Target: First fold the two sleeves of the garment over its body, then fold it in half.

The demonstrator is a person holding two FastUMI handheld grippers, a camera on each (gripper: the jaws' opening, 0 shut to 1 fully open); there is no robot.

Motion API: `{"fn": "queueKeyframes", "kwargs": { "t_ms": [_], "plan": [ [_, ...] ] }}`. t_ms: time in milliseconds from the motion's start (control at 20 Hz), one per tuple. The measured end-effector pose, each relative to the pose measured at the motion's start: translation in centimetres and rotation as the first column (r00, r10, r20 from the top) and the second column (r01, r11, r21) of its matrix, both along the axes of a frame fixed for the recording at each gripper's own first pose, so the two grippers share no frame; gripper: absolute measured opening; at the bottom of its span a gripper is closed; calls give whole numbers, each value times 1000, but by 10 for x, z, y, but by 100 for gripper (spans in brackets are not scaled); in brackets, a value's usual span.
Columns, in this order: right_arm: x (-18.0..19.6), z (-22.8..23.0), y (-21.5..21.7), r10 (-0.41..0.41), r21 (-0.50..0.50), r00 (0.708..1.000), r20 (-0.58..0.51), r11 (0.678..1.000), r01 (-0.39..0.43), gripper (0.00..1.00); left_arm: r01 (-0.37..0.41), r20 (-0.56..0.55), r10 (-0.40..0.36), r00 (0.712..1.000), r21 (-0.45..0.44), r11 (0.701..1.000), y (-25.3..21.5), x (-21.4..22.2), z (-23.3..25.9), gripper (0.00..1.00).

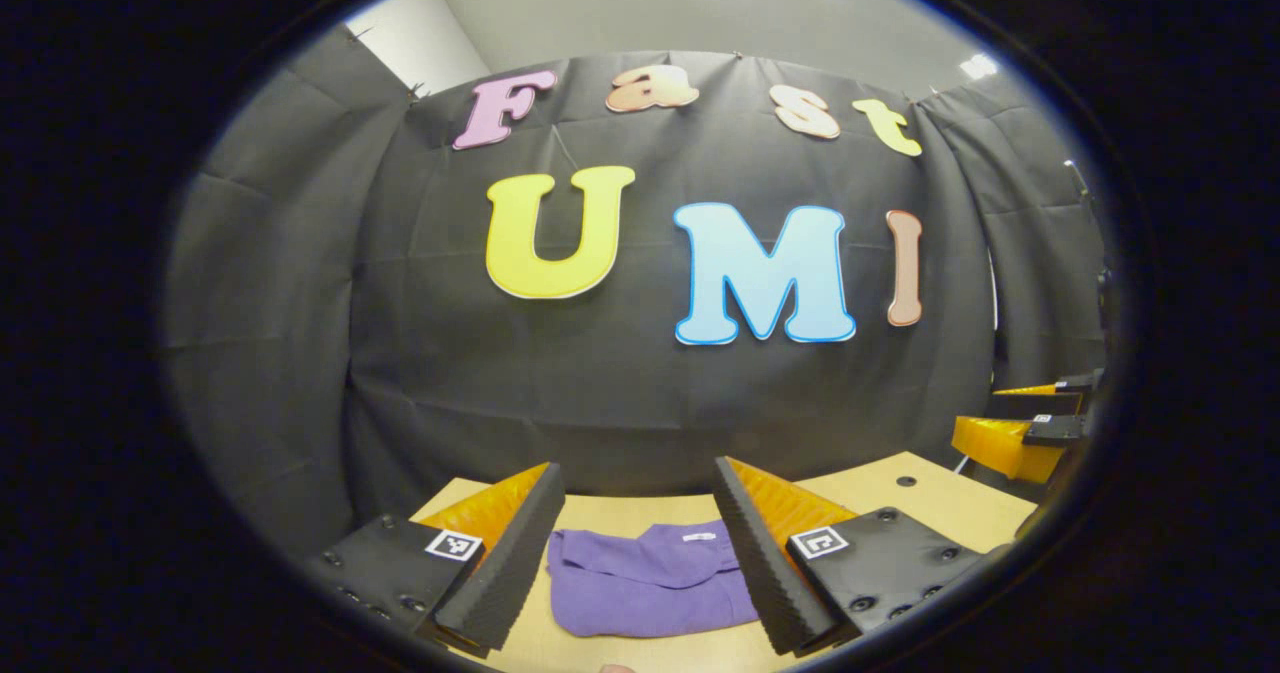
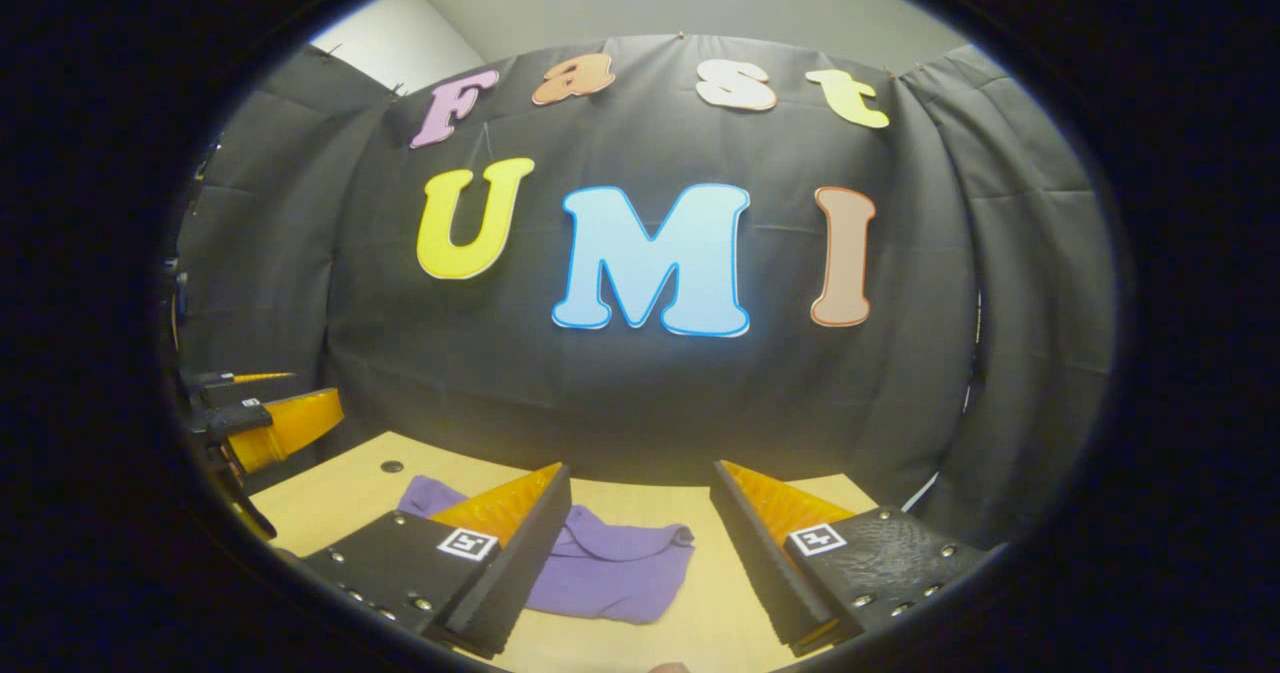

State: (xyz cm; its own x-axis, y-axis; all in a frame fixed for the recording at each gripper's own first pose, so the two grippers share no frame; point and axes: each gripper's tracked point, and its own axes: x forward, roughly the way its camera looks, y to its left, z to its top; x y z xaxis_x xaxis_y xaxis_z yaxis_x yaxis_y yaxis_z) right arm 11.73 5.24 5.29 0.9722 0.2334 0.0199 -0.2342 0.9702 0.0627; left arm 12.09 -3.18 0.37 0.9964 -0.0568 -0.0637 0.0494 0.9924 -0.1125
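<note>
Hovering above the table, we hold both grippers — left gripper, right gripper — spread wide and empty; the purple garment lies flat below between our fingers, long axis crosswise.

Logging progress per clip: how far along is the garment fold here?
The purple garment lies on the wooden table as a compact bundle, so the folds look mostly done, though the layers are hard to see. Nothing is in hand: left tongs and right tongs are open, above it.
</note>
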Motion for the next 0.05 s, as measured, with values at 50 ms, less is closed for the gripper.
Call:
{"fn": "queueKeyframes", "kwargs": {
  "t_ms": [50],
  "plan": [
    [-3,0,-4,-1,-1,1000,7,1000,1,90,-1,6,1,1000,0,1000,-2,-5,2,94]
  ]
}}
